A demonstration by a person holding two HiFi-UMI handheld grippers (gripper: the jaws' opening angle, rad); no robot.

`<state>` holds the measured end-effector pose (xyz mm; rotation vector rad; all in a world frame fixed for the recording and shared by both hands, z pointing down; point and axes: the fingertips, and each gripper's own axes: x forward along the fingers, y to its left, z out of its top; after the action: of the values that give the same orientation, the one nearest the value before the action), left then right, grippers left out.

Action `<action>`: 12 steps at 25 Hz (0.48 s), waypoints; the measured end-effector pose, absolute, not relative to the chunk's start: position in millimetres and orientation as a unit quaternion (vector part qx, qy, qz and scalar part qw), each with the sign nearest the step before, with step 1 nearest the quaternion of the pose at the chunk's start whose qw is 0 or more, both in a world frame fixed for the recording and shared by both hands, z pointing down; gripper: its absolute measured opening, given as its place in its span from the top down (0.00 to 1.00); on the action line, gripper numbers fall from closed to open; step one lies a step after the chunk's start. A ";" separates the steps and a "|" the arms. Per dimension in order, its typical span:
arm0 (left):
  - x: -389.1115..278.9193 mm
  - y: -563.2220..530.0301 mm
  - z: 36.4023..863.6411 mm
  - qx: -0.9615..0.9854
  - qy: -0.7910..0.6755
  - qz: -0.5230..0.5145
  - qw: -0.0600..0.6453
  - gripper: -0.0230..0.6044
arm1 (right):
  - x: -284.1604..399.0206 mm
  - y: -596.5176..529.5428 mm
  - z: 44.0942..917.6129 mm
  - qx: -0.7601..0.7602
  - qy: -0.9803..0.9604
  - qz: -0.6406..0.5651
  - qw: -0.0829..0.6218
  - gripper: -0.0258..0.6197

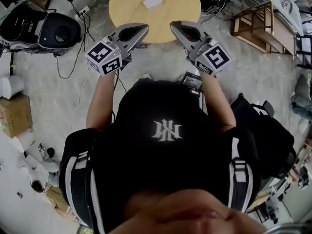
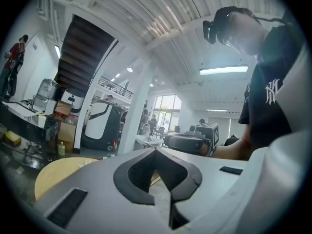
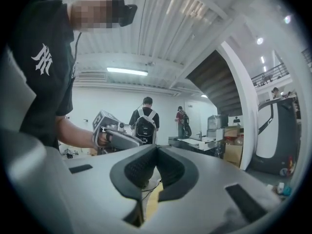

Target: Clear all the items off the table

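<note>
A small white flat rectangular item is lying on the round pale wooden table, towards its far half and close to the middle, with bare wood all round it. Nothing is touching it. A second white scrap is showing at the very top edge of the head view, too cut off to tell what it is.

The left gripper and the right gripper are both hanging on the near side of the table. Their grey tips are angling towards each other and, in the head view, are overlapping the table's near rim, well apart from the white item. The left gripper is showing its dark-padded jaws clenched tip to tip with nothing between them, and the table's yellow top is lying beyond them to the left. The right gripper is likewise pressing its jaws together on nothing. Each gripper view is also catching the other gripper in the person's hand, off to the side.

Below the grippers, the person's black cap with a white emblem is filling the middle of the head view.

Around the table, on the grey floor, a black rounded case is sitting to the left with thin cables trailing from it, a brown cardboard box is standing at the left edge, a light wooden frame rack is standing to the right, and a black backpack is resting beside the person's right arm.
</note>
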<state>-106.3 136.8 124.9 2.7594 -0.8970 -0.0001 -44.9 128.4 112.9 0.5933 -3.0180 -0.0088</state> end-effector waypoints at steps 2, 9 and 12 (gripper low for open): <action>-114.4 136.1 129.9 0.947 -0.299 0.001 0.121 0.95 | -54.6 125.6 118.7 0.198 -0.980 0.002 0.034 0.96; -125.4 130.4 134.3 0.952 -0.275 -0.009 0.135 0.95 | -70.3 110.4 136.6 0.221 -0.974 0.009 0.052 0.95; -128.6 129.4 136.0 0.955 -0.264 -0.011 0.137 0.95 | -70.1 102.8 145.7 0.228 -0.971 0.005 0.069 0.90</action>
<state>-128.6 129.4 136.0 2.7640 -0.7634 -0.0316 -70.1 102.8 145.7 0.6860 -2.9250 0.0165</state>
